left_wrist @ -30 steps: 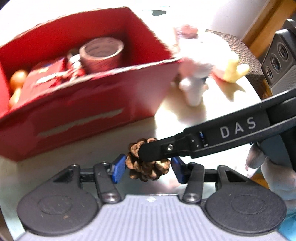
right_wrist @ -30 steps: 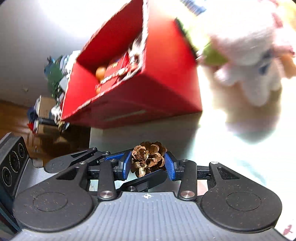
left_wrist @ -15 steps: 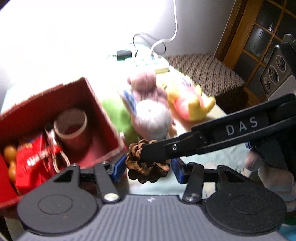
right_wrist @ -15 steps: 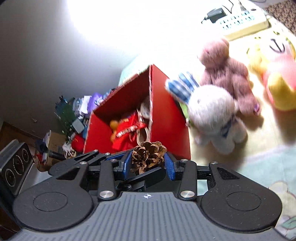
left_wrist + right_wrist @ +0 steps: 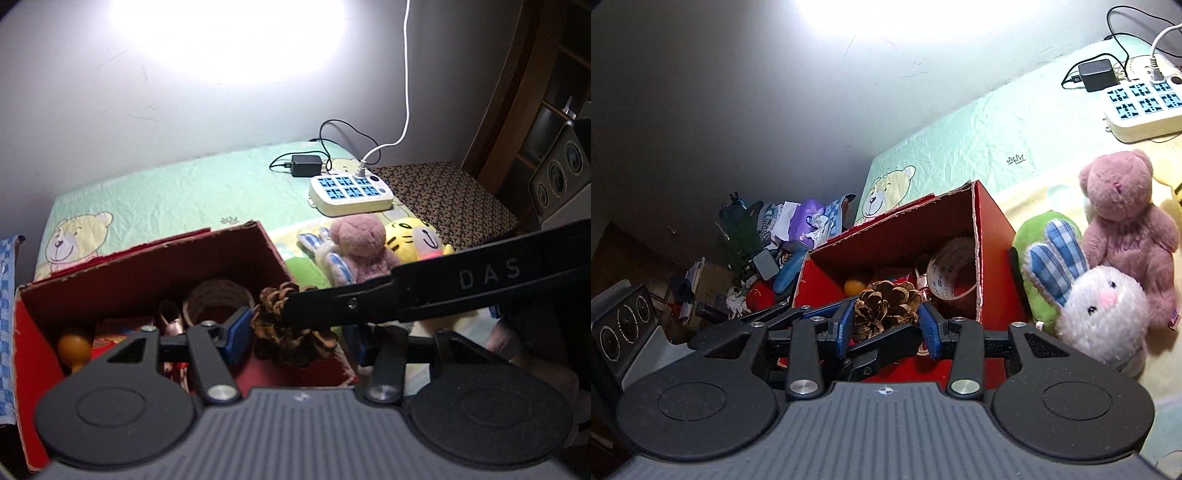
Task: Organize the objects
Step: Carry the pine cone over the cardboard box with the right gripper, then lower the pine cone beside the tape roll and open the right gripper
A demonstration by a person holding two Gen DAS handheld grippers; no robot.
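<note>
over the box mouth: both grippers sit crossed with one pine cone between them, level with the red cardboard box opening.
right gripper: blue fingers clamped on the pine cone's two sides.
left gripper: fingers apart around the same cone; whether the pads touch it i cannot tell, since the right gripper's black finger lies across it.
just changed: a second ago the cone hung low by the box's outer wall; now it is raised above the rim, and the box's inside shows beneath it.
meaning: i judge the carry nearly done, with the release into the box the step left.
box contents: a tape roll, an orange ball and red packets.
right view only: the white rabbit plush and a green plush beside the box, and a clutter pile on the floor.
left view only: a yellow tiger plush and a patterned cushion.
far: a pink teddy bear, then a power strip on the bear-print sheet.
</note>
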